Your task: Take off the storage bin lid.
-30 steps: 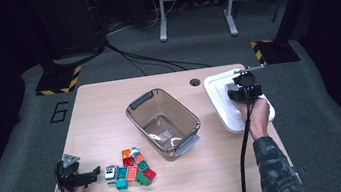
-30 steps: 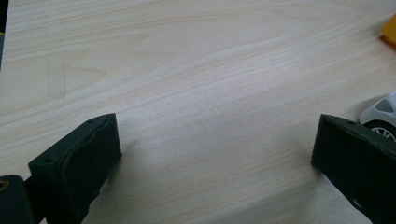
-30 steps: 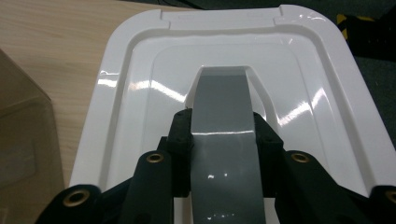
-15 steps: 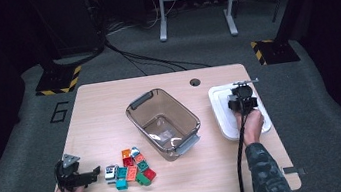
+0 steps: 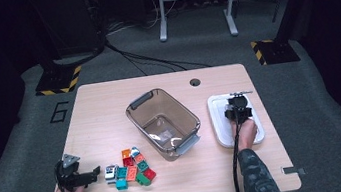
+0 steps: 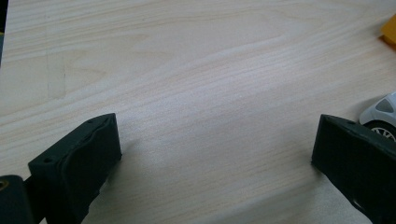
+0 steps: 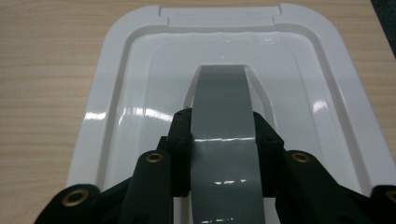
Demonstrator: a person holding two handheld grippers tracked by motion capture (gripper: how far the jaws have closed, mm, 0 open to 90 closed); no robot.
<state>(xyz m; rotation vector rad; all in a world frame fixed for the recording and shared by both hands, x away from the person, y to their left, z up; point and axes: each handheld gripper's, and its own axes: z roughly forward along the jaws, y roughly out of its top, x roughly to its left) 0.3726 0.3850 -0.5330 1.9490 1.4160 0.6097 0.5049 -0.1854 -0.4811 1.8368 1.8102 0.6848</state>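
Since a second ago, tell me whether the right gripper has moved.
Yes. The right gripper has come toward the near edge of the white lid, its fingers shut on the grey handle.

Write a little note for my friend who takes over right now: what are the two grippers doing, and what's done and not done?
Right gripper: jaws shut on the grey handle of the white lid, which lies flat on the table, right of the clear bin.
Left gripper: jaws open, nothing between them, low over the table just left of the toy pile; a small white toy car sits by one jaw.
Done: lid gripped. The bin looks empty.
Left: probably put the toys in the bin, then fit the lid on top.
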